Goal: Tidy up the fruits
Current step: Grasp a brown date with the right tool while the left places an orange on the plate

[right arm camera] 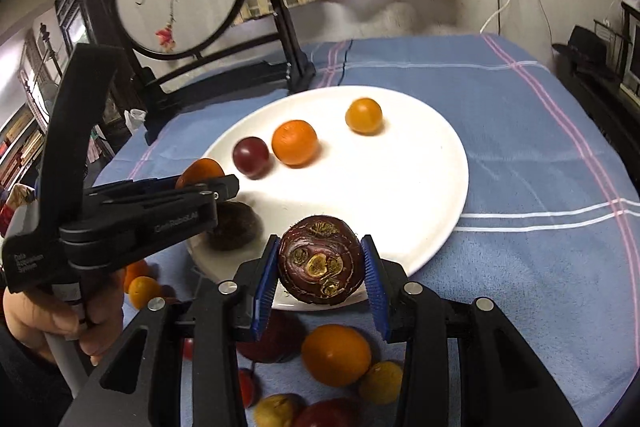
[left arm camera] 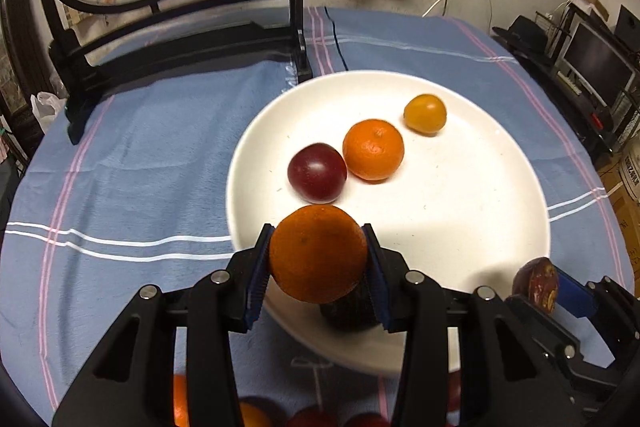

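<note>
A: Holding fruit both sides? Pose?
B: Yes. Left gripper point(left arm camera: 318, 259) pitched down over the near rim of the white plate point(left arm camera: 460, 195), pads clamped on an orange point(left arm camera: 318, 253). Right gripper point(right arm camera: 320, 265) angled down likewise, clamped on a dark purple fruit point(right arm camera: 320, 259).
A: Left hand?
B: Hand point(right arm camera: 52, 319) wraps the handle, low left.

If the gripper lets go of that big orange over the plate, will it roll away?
Probably a little. The orange in the left gripper looks round, and the white plate looks smooth and shallow, so it could roll. Its dimpled skin should keep it from slipping between the pads. The dark red fruit close ahead might stop it.
</note>
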A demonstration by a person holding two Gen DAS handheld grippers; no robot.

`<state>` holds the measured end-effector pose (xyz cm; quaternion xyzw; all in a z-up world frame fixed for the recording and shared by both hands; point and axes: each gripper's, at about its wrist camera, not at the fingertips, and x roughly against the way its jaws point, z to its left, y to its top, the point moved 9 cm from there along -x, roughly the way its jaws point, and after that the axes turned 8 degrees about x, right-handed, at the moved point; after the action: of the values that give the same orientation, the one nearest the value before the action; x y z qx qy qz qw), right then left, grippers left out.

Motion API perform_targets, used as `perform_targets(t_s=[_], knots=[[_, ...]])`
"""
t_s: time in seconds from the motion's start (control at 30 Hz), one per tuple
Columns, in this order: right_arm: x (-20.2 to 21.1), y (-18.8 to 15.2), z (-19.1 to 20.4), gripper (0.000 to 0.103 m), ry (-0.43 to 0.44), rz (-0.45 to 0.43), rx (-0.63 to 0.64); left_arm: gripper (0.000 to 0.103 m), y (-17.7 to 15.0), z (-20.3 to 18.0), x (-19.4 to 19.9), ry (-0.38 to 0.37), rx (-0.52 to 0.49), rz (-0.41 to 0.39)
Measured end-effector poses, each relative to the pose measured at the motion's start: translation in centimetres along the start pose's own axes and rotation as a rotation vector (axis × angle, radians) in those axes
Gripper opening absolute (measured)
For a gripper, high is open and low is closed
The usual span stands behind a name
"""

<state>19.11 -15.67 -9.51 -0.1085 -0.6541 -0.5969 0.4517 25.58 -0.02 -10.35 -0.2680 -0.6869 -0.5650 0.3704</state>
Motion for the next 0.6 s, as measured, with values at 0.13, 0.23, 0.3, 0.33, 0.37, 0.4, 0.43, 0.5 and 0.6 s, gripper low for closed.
perform_targets(t_s=[0.13,0.23,0.3,0.33,0.37,0.4,0.43,0.5,0.6], knots=[[-0.7,-0.1,-0.5,0.056,-0.015,0.012,-0.015,0.067,0.1,-0.1,-0.1,0.010,-0.001,-0.011],[-0.4,-0.1,-0.8,0.057,-0.011,0.004,-0.026,0.079,0.3,0.0,1.5,0.003,0.000,-0.063],[0.0,-0.1,-0.8,0.060,-0.009,-0.010,-0.026,0.079,0.2,0.5,2.6,0.001,0.010,-0.082],[0.1,-0.1,-0.9,0.060,-0.011,-0.014,-0.025,0.079,0.0,0.8,3.1,-0.007,0.018,-0.084],[0.4,-0.2,-0.9,0.061,-0.013,-0.018,-0.023,0.081,-0.3,1.3,3.7,-0.014,0.035,-0.087],[0.5,-0.3,-1.0,0.061,-0.015,-0.022,-0.021,0.083,-0.5,1.9,4.3,-0.015,0.051,-0.092],[0.8,-0.4,-1.0,0.062,-0.014,-0.024,-0.022,0.085,-0.7,2.2,4.7,-0.016,0.060,-0.099],[1.1,-0.5,-1.1,0.063,-0.011,-0.028,-0.027,0.089,-1.6,3.4,5.8,-0.006,0.076,-0.118],[1.6,-0.4,-0.9,0.066,-0.012,-0.036,-0.017,0.090,-3.1,5.1,6.9,0.017,0.083,-0.120]])
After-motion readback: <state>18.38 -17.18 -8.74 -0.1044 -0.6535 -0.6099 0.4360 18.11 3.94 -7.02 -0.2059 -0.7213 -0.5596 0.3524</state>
